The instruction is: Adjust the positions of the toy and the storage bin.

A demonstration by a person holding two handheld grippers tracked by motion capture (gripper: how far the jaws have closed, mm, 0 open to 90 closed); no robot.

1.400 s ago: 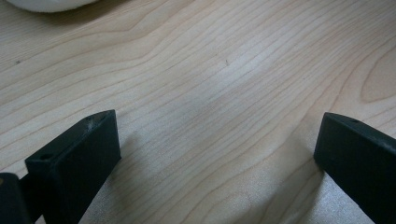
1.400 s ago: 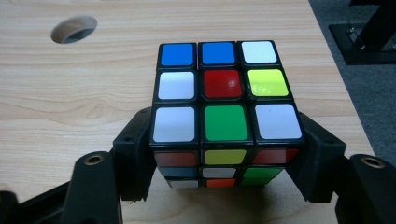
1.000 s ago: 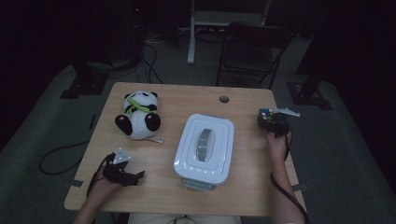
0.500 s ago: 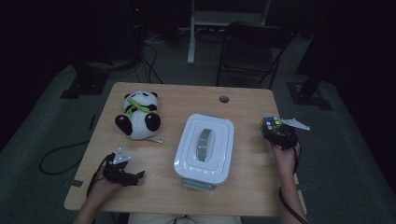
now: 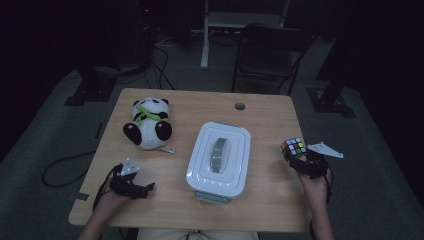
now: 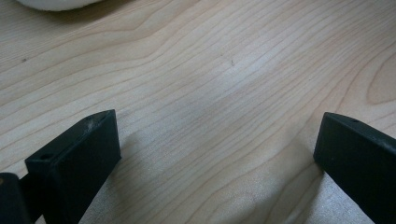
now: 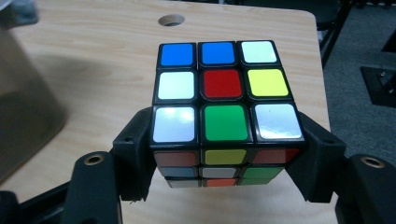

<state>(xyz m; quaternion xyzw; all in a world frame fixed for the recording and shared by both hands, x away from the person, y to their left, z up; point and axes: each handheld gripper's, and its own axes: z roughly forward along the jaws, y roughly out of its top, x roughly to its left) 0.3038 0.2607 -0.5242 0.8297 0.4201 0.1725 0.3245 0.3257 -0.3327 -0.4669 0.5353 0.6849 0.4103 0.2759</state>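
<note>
We hold the one puzzle cube (image 7: pixel 225 109) in the right tool (image 7: pixel 224 163), jaws clamped on its opposite side faces, right of the lidded white box (image 5: pixel 219 157). It looks rigid, light and slick, so flat faces suit. The left tool (image 6: pixel 217 154) gapes wide over bare bench (image 6: pixel 233 84). One plush panda (image 5: pixel 148 122).

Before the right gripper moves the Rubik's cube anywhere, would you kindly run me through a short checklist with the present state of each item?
1. Right gripper shut on the Rubik's cube, jaws on opposite sides: ok.
2. Cube lifted clear of the table: cannot tell.
3. Left gripper open, nothing between its jaws: ok.
4. Left gripper well apart from the white lidded container: ok.
5. Container's lid on: ok; whether it is latched: cannot tell.
6. Panda plush away from the cube, at the table's far left: ok.
</note>
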